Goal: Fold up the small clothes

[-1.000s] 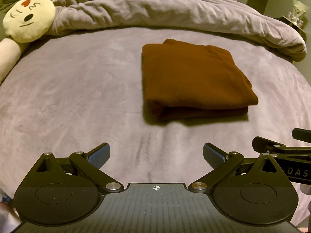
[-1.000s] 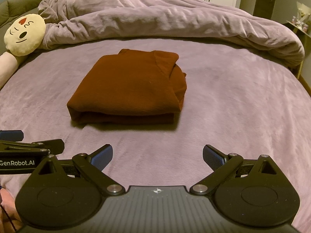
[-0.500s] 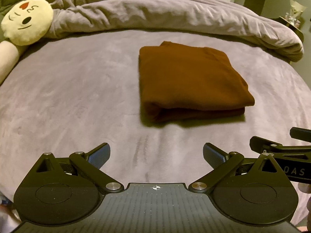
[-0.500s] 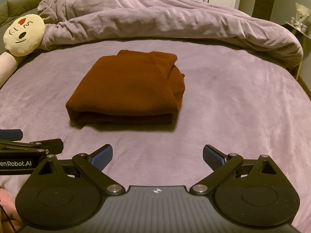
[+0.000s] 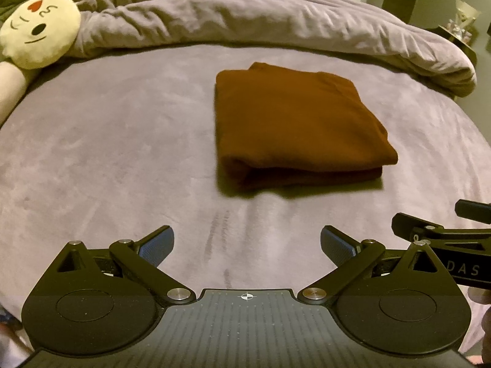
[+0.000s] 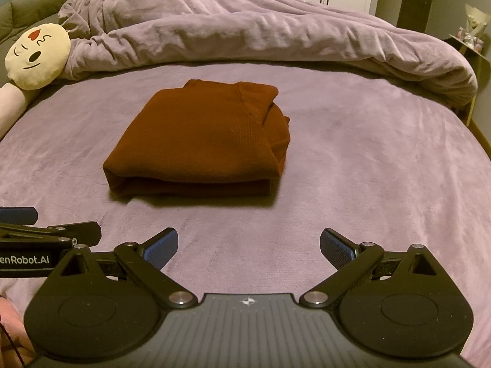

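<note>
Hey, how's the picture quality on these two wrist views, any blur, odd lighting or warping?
Left wrist view: dim, warm yellowish light; the folded brown garment looks slightly soft at its near edge and casts a dark shadow on the bed cover. Right wrist view: a little sharper and more purple; fisheye bends the duvet into an arc.

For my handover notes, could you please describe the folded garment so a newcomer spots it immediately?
On the lilac bed sheet, before the bunched duvet, lies the folded garment. It is the only rust-brown thing, a neat layered rectangle, unlike the pale round plush.
</note>
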Available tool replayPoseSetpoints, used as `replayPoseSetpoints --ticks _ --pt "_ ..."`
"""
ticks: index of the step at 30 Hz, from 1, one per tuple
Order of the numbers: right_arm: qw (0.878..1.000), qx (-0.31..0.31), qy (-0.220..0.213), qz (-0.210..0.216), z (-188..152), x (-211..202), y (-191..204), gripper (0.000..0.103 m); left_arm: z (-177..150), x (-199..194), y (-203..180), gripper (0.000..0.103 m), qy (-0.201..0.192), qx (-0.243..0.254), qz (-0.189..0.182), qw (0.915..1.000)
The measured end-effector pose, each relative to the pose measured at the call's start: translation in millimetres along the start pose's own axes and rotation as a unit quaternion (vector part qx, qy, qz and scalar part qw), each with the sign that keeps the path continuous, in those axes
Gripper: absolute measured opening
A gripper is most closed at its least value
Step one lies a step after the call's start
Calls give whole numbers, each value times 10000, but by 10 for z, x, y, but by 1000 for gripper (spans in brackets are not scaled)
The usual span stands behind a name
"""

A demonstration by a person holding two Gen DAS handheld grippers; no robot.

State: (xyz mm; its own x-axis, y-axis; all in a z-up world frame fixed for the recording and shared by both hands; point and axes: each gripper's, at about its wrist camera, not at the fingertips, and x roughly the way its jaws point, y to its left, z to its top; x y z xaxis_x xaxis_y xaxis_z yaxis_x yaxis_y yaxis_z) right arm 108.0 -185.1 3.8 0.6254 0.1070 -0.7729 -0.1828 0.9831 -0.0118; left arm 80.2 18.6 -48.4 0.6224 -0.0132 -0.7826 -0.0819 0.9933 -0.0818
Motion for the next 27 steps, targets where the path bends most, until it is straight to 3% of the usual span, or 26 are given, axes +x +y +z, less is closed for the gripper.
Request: replayPoseSetpoints --ticks 27 --pt "10000 42 -16 -47 -34 -42 2 99 -70 -35 -47 103 -51 108 -99 9999"
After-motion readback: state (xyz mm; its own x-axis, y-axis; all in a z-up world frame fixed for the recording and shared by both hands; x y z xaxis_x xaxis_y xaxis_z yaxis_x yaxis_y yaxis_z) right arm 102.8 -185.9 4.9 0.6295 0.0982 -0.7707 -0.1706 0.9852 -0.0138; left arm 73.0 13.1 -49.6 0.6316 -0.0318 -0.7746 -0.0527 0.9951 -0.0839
